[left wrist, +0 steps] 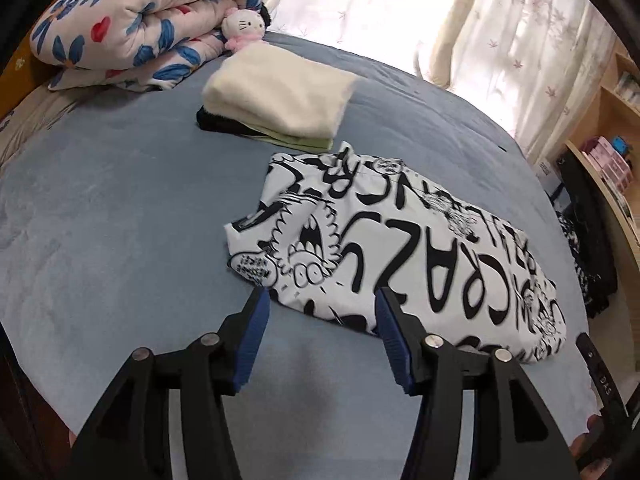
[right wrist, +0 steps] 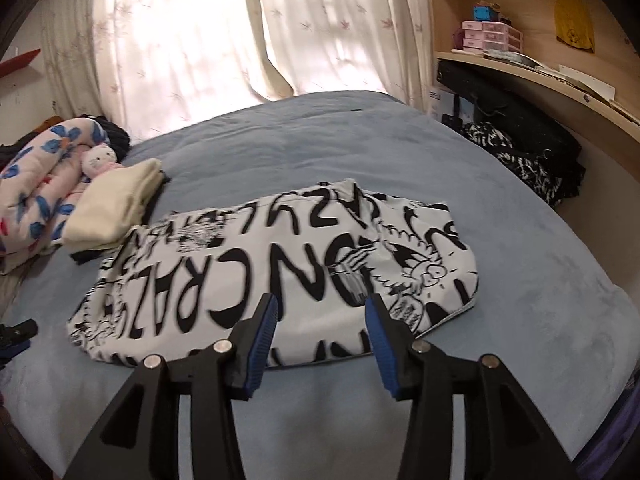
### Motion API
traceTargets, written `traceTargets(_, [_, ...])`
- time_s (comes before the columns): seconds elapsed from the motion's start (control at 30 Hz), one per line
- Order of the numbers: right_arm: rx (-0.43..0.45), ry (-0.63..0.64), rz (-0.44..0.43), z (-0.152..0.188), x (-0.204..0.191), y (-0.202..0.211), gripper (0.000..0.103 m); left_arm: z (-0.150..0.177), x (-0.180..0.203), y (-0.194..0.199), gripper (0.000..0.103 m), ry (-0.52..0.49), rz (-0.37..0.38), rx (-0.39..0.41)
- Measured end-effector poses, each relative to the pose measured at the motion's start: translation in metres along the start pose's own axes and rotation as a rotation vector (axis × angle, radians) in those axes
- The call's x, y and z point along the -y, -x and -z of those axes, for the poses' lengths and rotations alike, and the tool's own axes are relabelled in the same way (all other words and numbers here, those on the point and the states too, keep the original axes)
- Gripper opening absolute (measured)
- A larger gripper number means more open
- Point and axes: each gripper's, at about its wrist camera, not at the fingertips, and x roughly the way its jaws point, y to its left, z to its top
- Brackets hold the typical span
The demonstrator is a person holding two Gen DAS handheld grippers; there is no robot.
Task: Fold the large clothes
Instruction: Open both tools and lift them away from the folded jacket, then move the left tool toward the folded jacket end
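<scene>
Folded printed shirt [left wrist: 400,240] lying mid-bed [left wrist: 120,200], stack of clothes [left wrist: 276,100] behind it, left tool [left wrist: 320,304] and right tool [right wrist: 320,308] both open, holding nothing

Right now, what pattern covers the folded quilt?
Blue and red flowers on pale pink quilt; left wrist view.

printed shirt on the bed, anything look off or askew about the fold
Mostly tidy, but the printed shirt is not square: a corner pokes up at its far edge toward the cream stack, and its near edge bulges unevenly.
</scene>
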Motion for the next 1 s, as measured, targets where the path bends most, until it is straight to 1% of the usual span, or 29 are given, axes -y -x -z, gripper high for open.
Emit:
traceTargets(0.07, [0.005, 0.001, -0.016, 0.004, -0.005, 0.003, 0.046, 0.006, 0.002, 0.004, 0.057, -0.004, 0.025, -0.002])
traceTargets(0.2, [0.009, 0.0, -0.047, 0.015, -0.016, 0.005, 0.046, 0.019, 0.006, 0.004, 0.057, -0.013, 0.051, -0.019])
traceTargets(0.37, [-0.015, 0.029, -0.07, 0.025, -0.031, 0.001, 0.046, 0.031, 0.009, -0.005, 0.057, -0.016, 0.077, -0.06])
traceTargets(0.5, [-0.029, 0.05, -0.087, 0.033, -0.04, -0.001, 0.046, 0.038, 0.011, -0.01, 0.057, -0.016, 0.1, -0.073])
traceTargets(0.7, [-0.05, 0.076, -0.102, 0.041, -0.049, -0.008, 0.046, 0.048, 0.013, -0.029, 0.057, -0.011, 0.135, -0.12])
traceTargets(0.77, [-0.057, 0.08, -0.106, 0.042, -0.051, -0.011, 0.046, 0.052, 0.012, -0.038, 0.057, -0.003, 0.156, -0.141])
traceTargets(0.83, [-0.06, 0.082, -0.113, 0.044, -0.053, -0.015, 0.046, 0.054, 0.009, -0.049, 0.057, 0.024, 0.207, -0.156])
traceTargets(0.93, [-0.073, 0.088, -0.119, 0.047, -0.057, -0.023, 0.046, 0.056, -0.002, -0.068, 0.057, 0.109, 0.349, -0.174])
traceTargets(0.97, [-0.076, 0.089, -0.122, 0.047, -0.058, -0.025, 0.046, 0.056, -0.005, -0.076, 0.057, 0.132, 0.379, -0.175])
traceTargets(1.0, [-0.079, 0.091, -0.124, 0.048, -0.059, -0.029, 0.046, 0.057, -0.009, -0.084, 0.057, 0.15, 0.389, -0.175])
